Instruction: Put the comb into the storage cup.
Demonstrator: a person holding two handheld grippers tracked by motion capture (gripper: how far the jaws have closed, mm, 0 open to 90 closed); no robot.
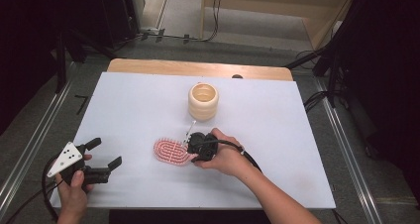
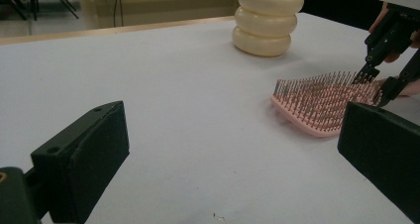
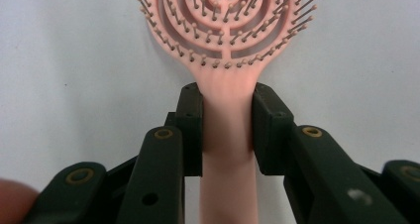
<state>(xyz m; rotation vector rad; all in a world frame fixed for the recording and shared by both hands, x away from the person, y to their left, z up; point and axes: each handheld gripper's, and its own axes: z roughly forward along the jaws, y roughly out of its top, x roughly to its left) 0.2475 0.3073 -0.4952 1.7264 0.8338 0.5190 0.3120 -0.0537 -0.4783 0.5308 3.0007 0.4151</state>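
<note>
The pink hairbrush (image 1: pixel 171 152) is lying bristles-up on the white table (image 1: pixel 133 110), near the middle and a little toward the near edge. Its long axis is running roughly left to right, the oval head pointing left and the handle pointing right. The right gripper (image 3: pixel 227 130) is clamping the handle just behind the head, one black pad pressing on each side of it. The left gripper (image 1: pixel 101 157) is resting at the near left of the table, well apart from the brush, its jaws standing wide open with nothing between them. A cream ribbed cup (image 1: pixel 203 101) is standing upright beyond the brush, toward the far side of the table.
</note>
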